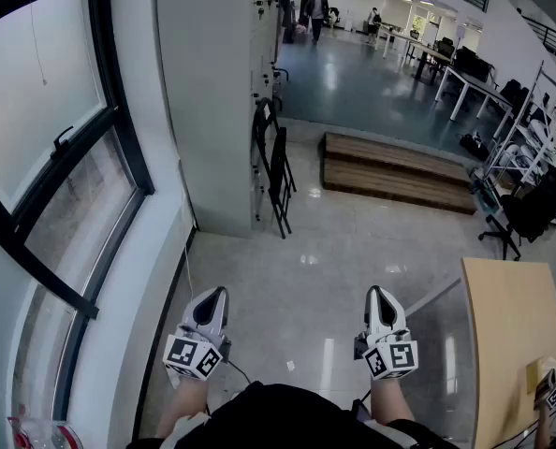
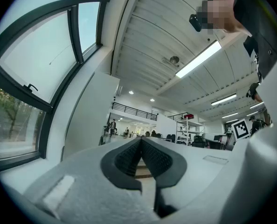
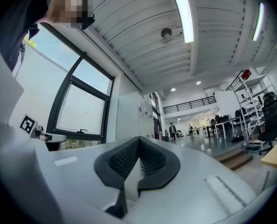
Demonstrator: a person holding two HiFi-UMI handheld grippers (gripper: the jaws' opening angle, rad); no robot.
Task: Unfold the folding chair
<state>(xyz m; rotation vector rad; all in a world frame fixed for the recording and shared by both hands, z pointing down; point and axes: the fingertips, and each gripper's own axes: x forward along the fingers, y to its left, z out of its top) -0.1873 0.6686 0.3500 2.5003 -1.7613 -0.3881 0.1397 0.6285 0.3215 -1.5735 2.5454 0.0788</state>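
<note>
The black slim-framed folding chair (image 1: 276,171) is leaning folded at the far edge of the glossy grey tiled floor (image 1: 353,269), against the corner of the tall white cabinet (image 1: 217,110). A second chair appears to be stacked with it. The left gripper (image 1: 212,299) and right gripper (image 1: 377,297) are hovering well apart from it, with fingers (image 2: 125,157) pressed together and empty.

Likely hazards:
- Pulling one frame risks toppling its neighbour.
- The feet may be sliding on the glossy floor.
</note>
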